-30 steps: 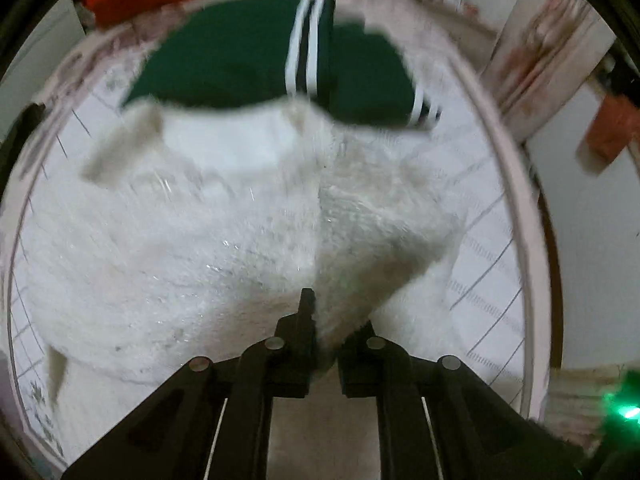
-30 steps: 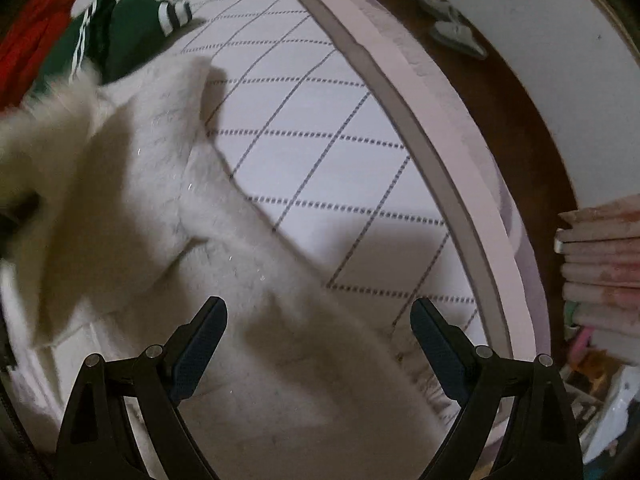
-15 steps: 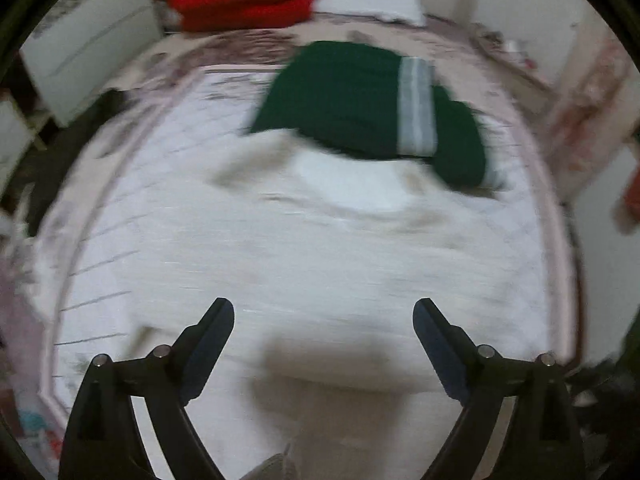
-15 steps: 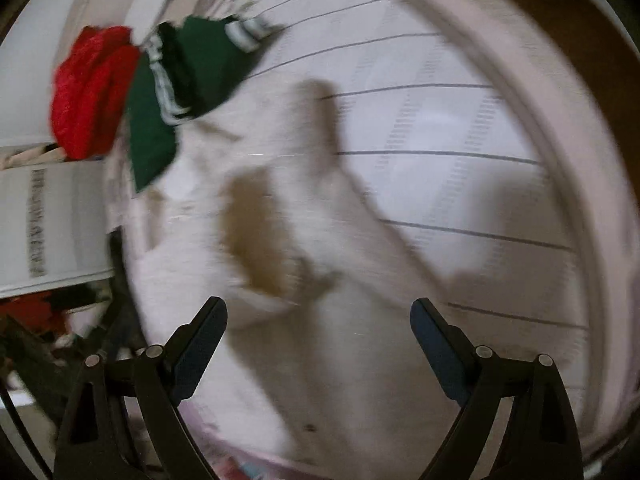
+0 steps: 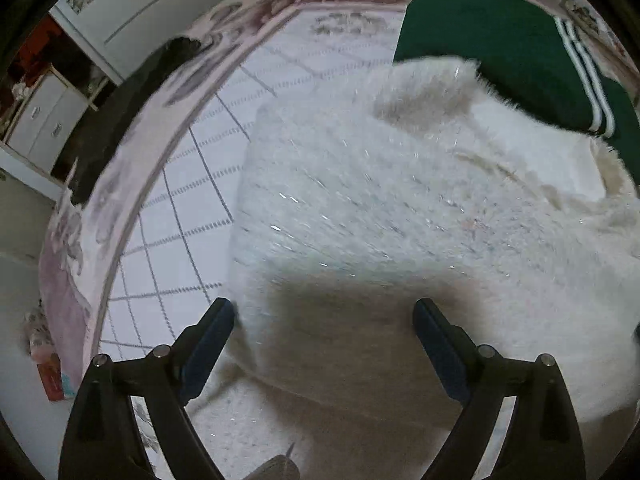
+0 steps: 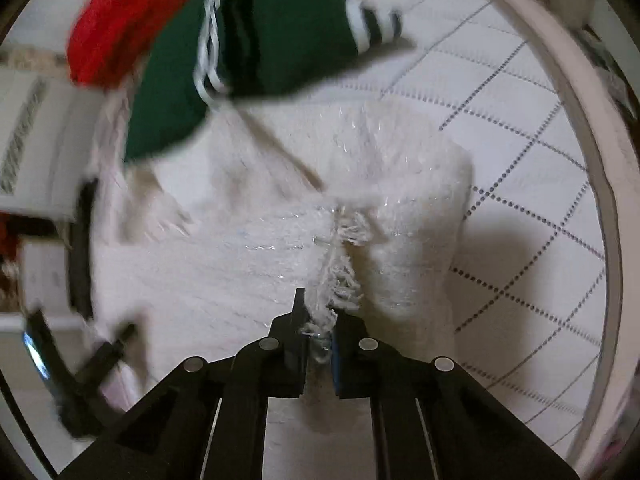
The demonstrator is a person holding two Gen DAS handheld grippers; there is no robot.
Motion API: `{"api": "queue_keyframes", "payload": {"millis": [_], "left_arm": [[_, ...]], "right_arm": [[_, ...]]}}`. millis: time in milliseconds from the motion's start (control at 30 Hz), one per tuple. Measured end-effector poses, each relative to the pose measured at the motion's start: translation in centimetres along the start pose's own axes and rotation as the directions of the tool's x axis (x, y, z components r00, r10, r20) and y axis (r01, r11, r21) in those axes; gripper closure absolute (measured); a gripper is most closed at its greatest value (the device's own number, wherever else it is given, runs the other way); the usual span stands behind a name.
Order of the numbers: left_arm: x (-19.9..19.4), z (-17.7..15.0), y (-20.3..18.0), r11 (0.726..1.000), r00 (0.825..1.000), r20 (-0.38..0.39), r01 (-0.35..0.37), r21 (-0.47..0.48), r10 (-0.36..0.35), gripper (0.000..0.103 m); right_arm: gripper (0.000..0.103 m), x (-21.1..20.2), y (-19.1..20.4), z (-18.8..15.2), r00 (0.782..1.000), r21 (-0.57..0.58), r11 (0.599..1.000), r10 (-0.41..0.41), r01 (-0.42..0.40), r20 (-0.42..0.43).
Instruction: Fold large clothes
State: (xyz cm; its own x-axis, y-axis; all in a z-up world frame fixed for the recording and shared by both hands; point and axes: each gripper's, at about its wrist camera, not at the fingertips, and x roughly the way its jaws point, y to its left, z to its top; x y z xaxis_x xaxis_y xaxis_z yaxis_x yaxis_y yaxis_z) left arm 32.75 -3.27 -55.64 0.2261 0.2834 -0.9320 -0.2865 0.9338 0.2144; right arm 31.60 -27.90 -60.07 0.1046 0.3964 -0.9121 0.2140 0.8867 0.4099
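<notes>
A fluffy white garment lies spread on the quilted bed cover. My left gripper hangs open just above its near part, with nothing between the fingers. In the right wrist view the same white garment fills the middle, and my right gripper is shut on a fringed edge of it. The left gripper's dark frame shows at the lower left of that view.
A green garment with white stripes lies beyond the white one, and a red one behind it. The bed's pink border curves along the right. White drawers stand past the bed's left edge.
My left gripper let go of the white garment, opened and swung to its left part. My right gripper moved over the garment and shut on its fringed edge.
</notes>
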Motion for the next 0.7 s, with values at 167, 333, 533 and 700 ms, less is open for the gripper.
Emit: {"api": "queue_keyframes", "payload": {"millis": [167, 333, 533, 700], "left_arm": [[-2.5, -0.3, -0.8, 1.000, 1.000, -0.008, 0.029, 0.009, -0.028, 0.011], [-5.8, -4.0, -4.6, 0.989, 0.993, -0.041, 0.114, 0.099, -0.110, 0.011], [-4.2, -8.6, -11.1, 0.967, 0.992, -0.095, 0.104, 0.231, -0.084, 0.011], [-0.5, -10.0, -13.5, 0.961, 0.994, -0.106, 0.030, 0.275, 0.000, 0.004]], "right_arm": [[0.049, -1.2, -2.2, -0.1, 0.994, 0.071, 0.997, 0.050, -0.043, -0.101], [0.029, -3.2, -2.4, -3.8, 0.968, -0.159, 0.967, -0.220, 0.200, -0.123], [0.036, 1.3, -2.9, -6.4, 0.939, -0.264, 0.928, -0.309, 0.263, -0.149], [0.060, 2.0, -2.4, -5.1, 0.947, -0.255, 0.918, -0.320, 0.303, -0.030]]}}
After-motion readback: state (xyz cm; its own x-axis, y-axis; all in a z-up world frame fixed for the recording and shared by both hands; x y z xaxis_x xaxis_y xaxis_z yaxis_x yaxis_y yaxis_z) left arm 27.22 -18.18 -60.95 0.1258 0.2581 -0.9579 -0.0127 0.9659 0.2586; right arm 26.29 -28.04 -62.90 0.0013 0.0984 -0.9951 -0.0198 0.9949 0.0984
